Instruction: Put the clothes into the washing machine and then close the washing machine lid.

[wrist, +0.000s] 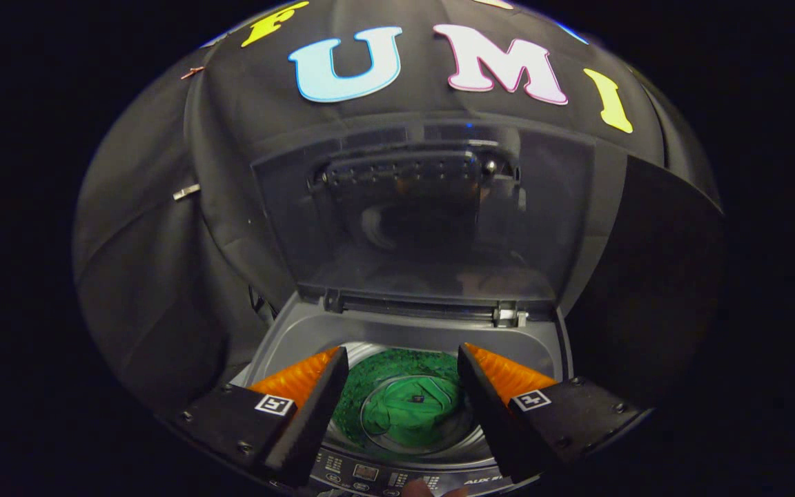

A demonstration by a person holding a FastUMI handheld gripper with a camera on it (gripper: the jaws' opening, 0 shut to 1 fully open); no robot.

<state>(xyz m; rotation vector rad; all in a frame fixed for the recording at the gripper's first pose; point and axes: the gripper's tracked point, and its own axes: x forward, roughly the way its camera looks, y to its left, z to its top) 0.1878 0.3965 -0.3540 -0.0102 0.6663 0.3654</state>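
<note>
A top-loading washing machine (pixel 287 338) stands just ahead of me with its see-through lid (pixel 425 221) raised upright at the back. Green clothes (pixel 408 407) lie inside the steel drum, seen below and between my fingers. My gripper (pixel 403 359) hovers above the drum opening, open, with nothing between its fingers. The machine's control panel (pixel 377 475) runs along the near edge under the fingers.
Black cloth of the booth wall hangs close behind and to the left of the machine. A dark panel (pixel 660 276) stands to the right of the lid. A fingertip (pixel 419 489) of a person shows at the near edge by the control panel.
</note>
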